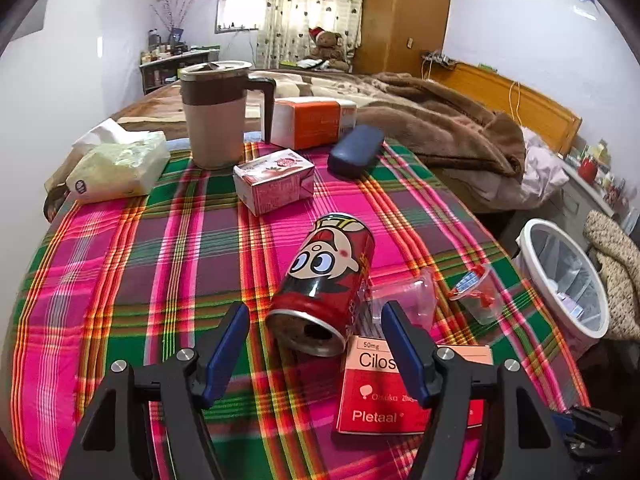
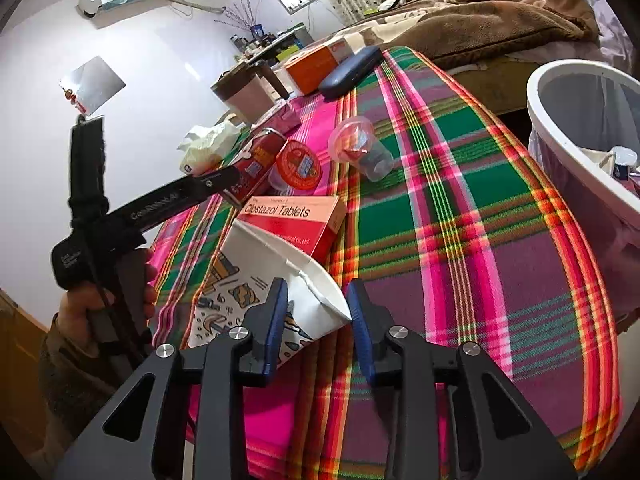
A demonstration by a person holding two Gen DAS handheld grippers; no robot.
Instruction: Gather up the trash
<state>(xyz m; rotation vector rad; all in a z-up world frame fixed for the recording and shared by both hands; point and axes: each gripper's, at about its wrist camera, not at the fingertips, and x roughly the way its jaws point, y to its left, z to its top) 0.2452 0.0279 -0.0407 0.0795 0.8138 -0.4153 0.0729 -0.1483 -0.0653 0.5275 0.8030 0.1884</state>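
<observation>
A red drink can (image 1: 326, 284) lies on its side on the plaid tablecloth, its open end toward my left gripper (image 1: 314, 322), which is open with the can's end between its fingers, apart from them. Right of the can lie a clear plastic lid piece (image 1: 404, 296), a clear jelly cup (image 1: 478, 292) and a red Cilostazol box (image 1: 404, 388). My right gripper (image 2: 318, 300) is open around the edge of a crushed white paper cup (image 2: 272, 288). The can (image 2: 256, 164), a red-lidded cup (image 2: 298, 166), the jelly cup (image 2: 360, 148) and the box (image 2: 296, 222) show beyond it.
A white trash bin (image 1: 560, 276) stands off the table's right edge; it also shows in the right wrist view (image 2: 580, 136). At the far side stand a brown mug (image 1: 216, 112), tissue pack (image 1: 120, 168), pink carton (image 1: 272, 186), orange box (image 1: 312, 120) and blue case (image 1: 356, 150). A bed lies behind.
</observation>
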